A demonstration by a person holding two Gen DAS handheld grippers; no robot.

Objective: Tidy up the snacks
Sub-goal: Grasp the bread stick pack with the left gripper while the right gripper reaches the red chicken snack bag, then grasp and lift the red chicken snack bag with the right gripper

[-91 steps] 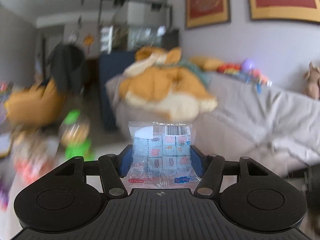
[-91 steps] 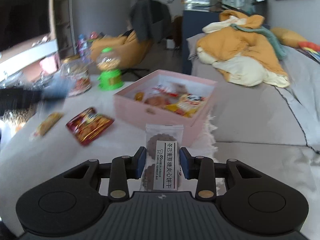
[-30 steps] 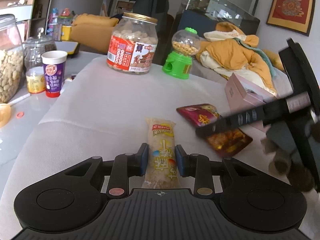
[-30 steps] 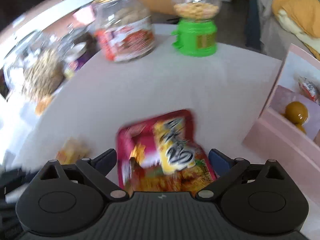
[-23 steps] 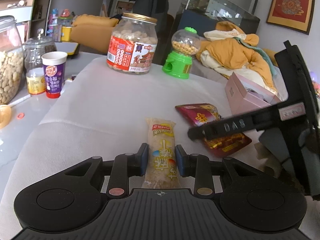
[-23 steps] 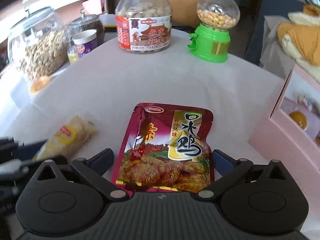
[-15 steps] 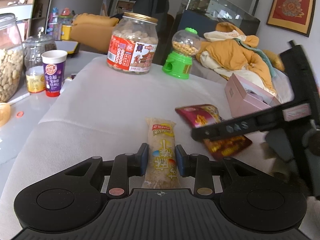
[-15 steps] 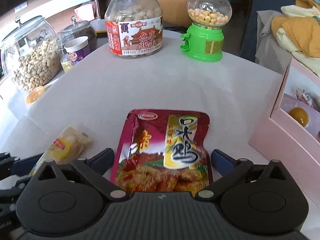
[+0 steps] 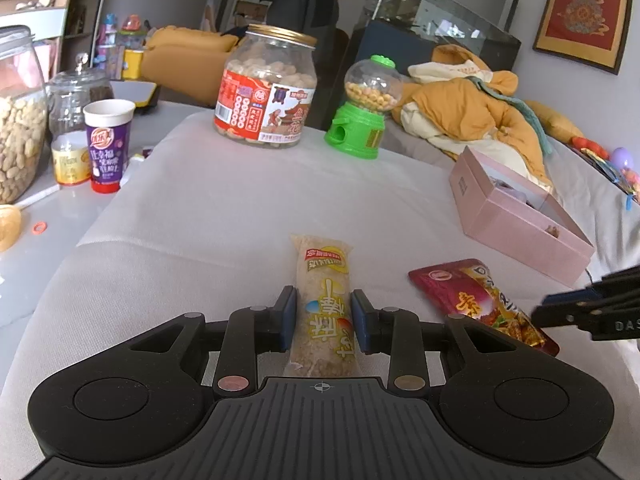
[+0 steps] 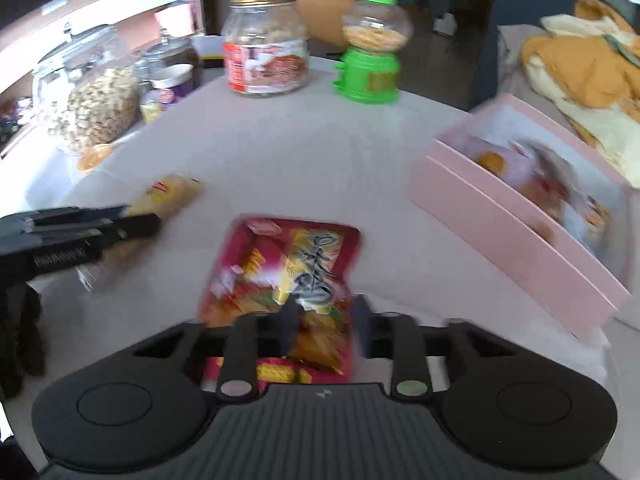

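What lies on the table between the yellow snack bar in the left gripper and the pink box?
In the left wrist view, the red snack pouch lies between the yellow snack bar and the pink box, nearer the camera; the rest is bare white cloth.

Glossy red foil pouch (image 10: 288, 280), matt pink box (image 9: 516, 228) (cardboard-looking), white cloth (image 9: 240, 208)

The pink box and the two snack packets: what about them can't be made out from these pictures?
- Pink box: left view shows mostly its side; its wall hides the contents. Right view blurs them.
- Red packet: print smeared by motion blur in right view.
- Yellow packet: near end hidden behind the left gripper.
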